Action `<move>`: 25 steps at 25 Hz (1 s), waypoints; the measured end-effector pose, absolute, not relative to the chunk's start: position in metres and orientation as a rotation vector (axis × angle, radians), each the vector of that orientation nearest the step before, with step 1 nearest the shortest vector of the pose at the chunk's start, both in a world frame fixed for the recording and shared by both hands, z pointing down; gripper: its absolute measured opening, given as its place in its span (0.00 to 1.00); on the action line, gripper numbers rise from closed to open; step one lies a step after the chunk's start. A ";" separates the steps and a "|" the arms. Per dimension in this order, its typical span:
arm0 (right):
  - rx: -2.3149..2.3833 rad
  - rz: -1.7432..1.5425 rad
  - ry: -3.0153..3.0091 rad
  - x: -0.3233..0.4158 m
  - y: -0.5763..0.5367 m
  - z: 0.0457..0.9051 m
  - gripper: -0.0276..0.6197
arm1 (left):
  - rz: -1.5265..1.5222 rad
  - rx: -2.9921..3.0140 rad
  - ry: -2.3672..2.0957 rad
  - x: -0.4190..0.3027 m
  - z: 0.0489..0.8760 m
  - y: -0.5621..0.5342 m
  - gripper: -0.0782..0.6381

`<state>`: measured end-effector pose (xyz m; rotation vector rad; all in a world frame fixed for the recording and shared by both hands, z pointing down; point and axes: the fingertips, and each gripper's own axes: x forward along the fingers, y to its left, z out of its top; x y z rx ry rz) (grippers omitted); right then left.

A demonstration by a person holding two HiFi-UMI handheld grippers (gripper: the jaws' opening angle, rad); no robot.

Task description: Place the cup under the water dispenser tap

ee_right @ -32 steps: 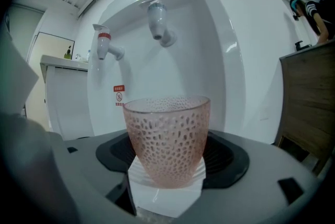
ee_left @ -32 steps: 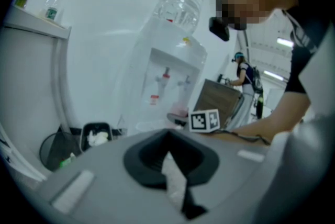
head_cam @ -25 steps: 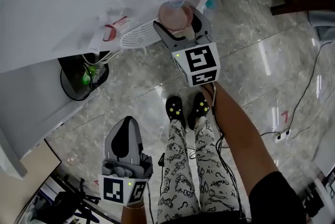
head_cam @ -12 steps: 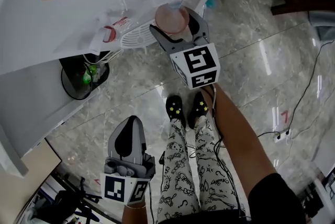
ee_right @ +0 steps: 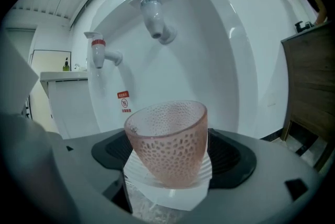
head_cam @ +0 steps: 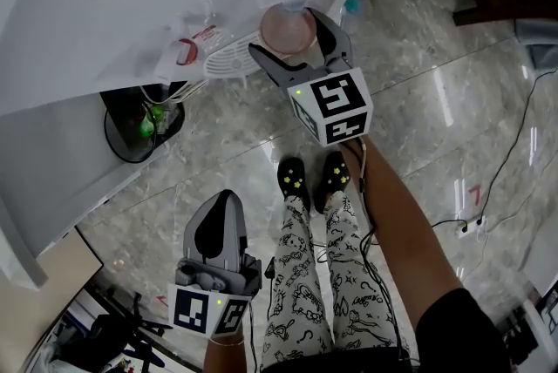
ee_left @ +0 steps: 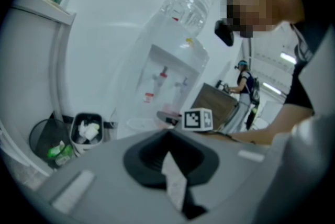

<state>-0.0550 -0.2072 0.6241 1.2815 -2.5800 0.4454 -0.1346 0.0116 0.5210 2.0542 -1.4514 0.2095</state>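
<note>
A pink dimpled glass cup (head_cam: pixel 286 29) (ee_right: pixel 167 142) stands on the dispenser's white drip tray (head_cam: pixel 228 59) (ee_right: pixel 205 166), below the white tap (ee_right: pixel 155 19) and right of the red-topped tap (ee_right: pixel 102 53). My right gripper (head_cam: pixel 288 33) (ee_right: pixel 167 163) has a jaw on each side of the cup. Its jaws are opening and a gap shows at the cup's sides. My left gripper (head_cam: pixel 214 232) (ee_left: pixel 167 165) hangs low over the floor, far from the dispenser, with its jaws together and nothing in them.
A black waste bin (head_cam: pixel 139 127) (ee_left: pixel 86 131) stands left of the dispenser, whose clear water bottle (ee_left: pixel 186 0) rises on top. The person's feet (head_cam: pixel 314 179) are on the marble floor, with cables (head_cam: pixel 514 153) at the right. A wooden cabinet (ee_right: pixel 311 87) stands right of the dispenser.
The right gripper's jaws have spread wider around the cup, which now rests on the drip tray. The left gripper has stayed where it was.
</note>
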 end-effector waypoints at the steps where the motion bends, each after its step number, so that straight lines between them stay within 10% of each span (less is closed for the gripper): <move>1: 1.291 0.454 -2.579 -0.053 -0.206 0.623 0.68 | 0.208 2.057 -1.451 -0.134 0.520 0.012 0.10; 16: 1.390 0.590 -2.521 -0.016 -0.156 0.601 0.68 | 0.182 2.078 -1.478 -0.126 0.492 0.013 0.10; 25: 1.374 0.758 -2.708 0.025 -0.065 0.422 0.66 | 0.165 2.211 -1.523 -0.116 0.379 0.011 0.10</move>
